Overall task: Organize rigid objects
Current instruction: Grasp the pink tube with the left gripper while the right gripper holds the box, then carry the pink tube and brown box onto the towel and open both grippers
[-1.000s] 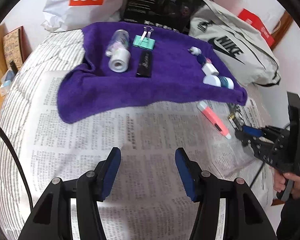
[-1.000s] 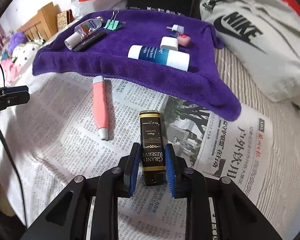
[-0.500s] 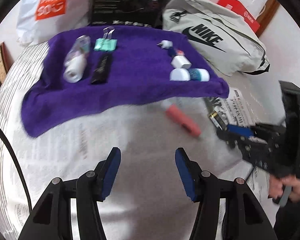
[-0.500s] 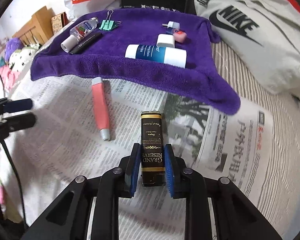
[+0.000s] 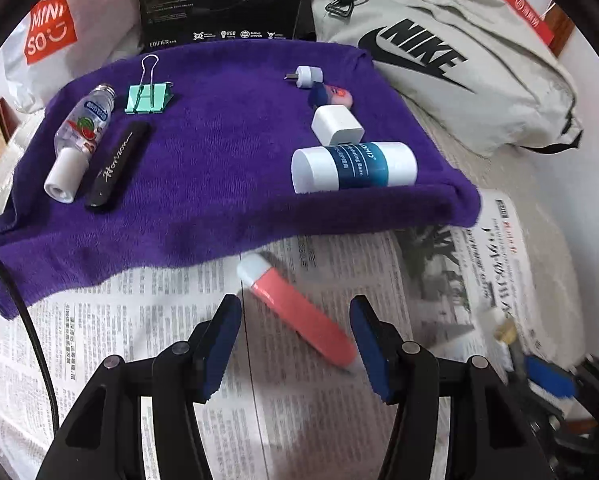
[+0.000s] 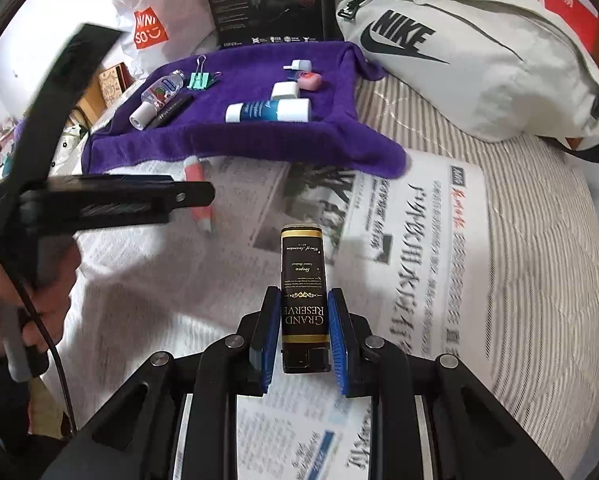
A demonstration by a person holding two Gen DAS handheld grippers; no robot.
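My right gripper (image 6: pixel 302 332) is shut on a black lighter (image 6: pixel 302 280) marked GRAND RESERVE and holds it above the newspaper (image 6: pixel 419 240). My left gripper (image 5: pixel 295 344) is open, its jaws on either side of a pink pen-shaped stick (image 5: pixel 299 316) lying on the newspaper (image 5: pixel 139 320). The stick also shows in the right wrist view (image 6: pixel 199 196), partly behind the left gripper (image 6: pixel 147 196). A purple towel (image 5: pixel 219 128) holds a sanitiser bottle (image 5: pixel 79 136), a black stick (image 5: pixel 117 164), a green binder clip (image 5: pixel 149 96), a white-and-blue tube (image 5: pixel 353 166) and small white and pink items (image 5: pixel 335 124).
A grey Nike bag (image 5: pixel 459 72) lies to the right of the towel. A black box (image 5: pixel 219 0) and a white Miniso bag (image 5: pixel 51 36) stand behind it. The striped bed cover (image 6: pixel 539 280) shows to the right of the newspaper.
My left gripper has swung right and forward until the pink stick lies between its open jaws. My right gripper has lifted the lighter a little, still shut on it.
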